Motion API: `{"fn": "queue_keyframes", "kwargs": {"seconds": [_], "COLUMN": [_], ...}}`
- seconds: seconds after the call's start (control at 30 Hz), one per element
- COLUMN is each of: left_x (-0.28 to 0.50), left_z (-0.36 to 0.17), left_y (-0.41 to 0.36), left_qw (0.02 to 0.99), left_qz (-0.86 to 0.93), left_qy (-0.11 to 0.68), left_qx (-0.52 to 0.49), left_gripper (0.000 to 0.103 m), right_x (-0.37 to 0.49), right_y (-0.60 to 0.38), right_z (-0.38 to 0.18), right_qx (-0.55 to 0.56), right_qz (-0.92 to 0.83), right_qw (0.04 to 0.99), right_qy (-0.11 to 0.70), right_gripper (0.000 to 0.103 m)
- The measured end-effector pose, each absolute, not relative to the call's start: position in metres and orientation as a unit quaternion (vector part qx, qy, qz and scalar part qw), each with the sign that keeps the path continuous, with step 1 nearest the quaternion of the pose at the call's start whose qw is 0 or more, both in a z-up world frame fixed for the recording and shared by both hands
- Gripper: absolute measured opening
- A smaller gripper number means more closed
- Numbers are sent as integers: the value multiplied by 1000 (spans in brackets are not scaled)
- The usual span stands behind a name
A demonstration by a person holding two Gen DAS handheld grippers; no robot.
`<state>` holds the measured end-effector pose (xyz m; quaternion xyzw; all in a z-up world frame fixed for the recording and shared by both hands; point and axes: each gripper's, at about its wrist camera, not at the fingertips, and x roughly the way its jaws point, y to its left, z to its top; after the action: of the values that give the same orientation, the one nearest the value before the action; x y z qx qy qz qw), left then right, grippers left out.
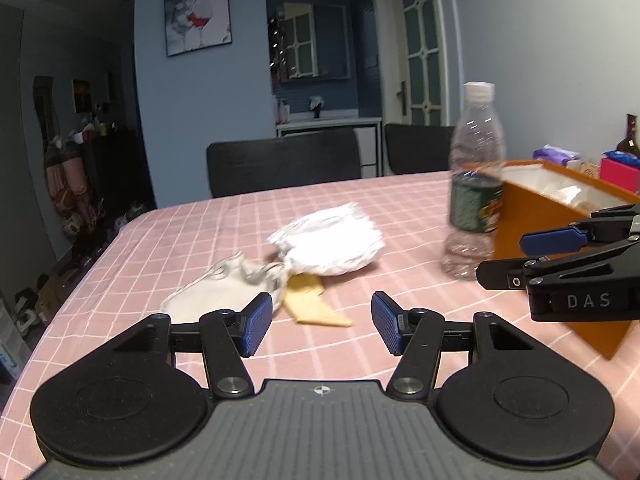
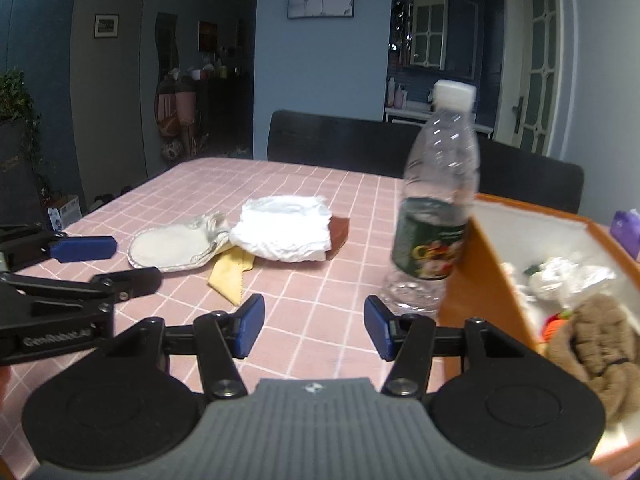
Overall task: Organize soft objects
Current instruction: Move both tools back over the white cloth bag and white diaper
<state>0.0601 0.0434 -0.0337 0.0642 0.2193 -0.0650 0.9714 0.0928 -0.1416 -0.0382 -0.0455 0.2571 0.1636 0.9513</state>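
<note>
So the bench [image 2: 304,184] has an orange box [image 2: 472,280] on the right (already collecting plush stuff). White cloth [image 2: 284,232], round pouch [image 2: 168,246] and yellow cloth [image 2: 230,276] lie mid-bench, awaiting pickup. Left gripper [image 1: 322,326] and right gripper [image 2: 314,326] hover nearby, fingers apart, empty.

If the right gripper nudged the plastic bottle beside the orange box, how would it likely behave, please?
The plastic bottle looks empty and tall, so it is probably light and apt to tip. Once down, its round body would likely roll on the checked tablecloth.

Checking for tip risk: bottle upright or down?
Upright. The bottle stands on its base on the table, cap on top, beside the box.
</note>
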Motion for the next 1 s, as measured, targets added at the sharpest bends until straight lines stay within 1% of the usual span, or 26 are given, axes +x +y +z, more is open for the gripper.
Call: {"fn": "queue_keyframes", "kwargs": {"seconds": [0.07, 0.1, 0.13, 0.17, 0.3, 0.43, 0.53, 0.7, 0.73, 0.77, 0.8, 0.9, 0.97, 1.0], "left_x": [67, 72, 77, 83, 112, 141, 156, 170, 171, 173, 174, 177, 179, 179], "left_z": [-36, -37, -39, -41, -52, -67, -76, -84, -84, -85, -86, -90, -91, -91], "left_y": [50, 54, 57, 60, 69, 72, 75, 79, 80, 81, 82, 84, 87, 89], "left_qw": [970, 969, 967, 966, 957, 945, 940, 933, 933, 932, 931, 928, 928, 929], "left_qz": [-62, -64, -67, -68, -69, -72, -68, -68, -68, -67, -68, -75, -81, -85], "left_qy": [224, 227, 229, 233, 257, 282, 295, 308, 308, 309, 311, 318, 321, 322], "left_qx": [73, 79, 84, 89, 119, 152, 156, 171, 173, 176, 178, 181, 171, 163], "left_gripper": [68, 69, 73, 74, 74, 74, 74, 71, 70, 65, 64, 62, 50, 46], "right_x": [104, 110, 116, 122, 146, 171, 189, 216, 223, 230, 236, 254, 261, 265], "right_y": [-134, -132, -130, -128, -116, -97, -79, -49, -45, -42, -38, -28, -22, -22], "right_z": [-45, -48, -51, -53, -60, -65, -68, -73, -74, -76, -79, -88, -95, -97], "right_qx": [-48, -49, -48, -46, -46, -62, -80, -116, -116, -117, -119, -127, -130, -124], "right_qz": [162, 160, 160, 162, 176, 189, 206, 225, 229, 230, 231, 243, 241, 239], "right_qw": [949, 949, 948, 947, 941, 937, 934, 931, 930, 930, 928, 920, 919, 918], "right_qy": [264, 267, 270, 275, 287, 286, 282, 263, 261, 261, 266, 282, 286, 292], "right_gripper": [55, 55, 55, 55, 56, 61, 66, 66, 66, 66, 67, 72, 71, 67]}}
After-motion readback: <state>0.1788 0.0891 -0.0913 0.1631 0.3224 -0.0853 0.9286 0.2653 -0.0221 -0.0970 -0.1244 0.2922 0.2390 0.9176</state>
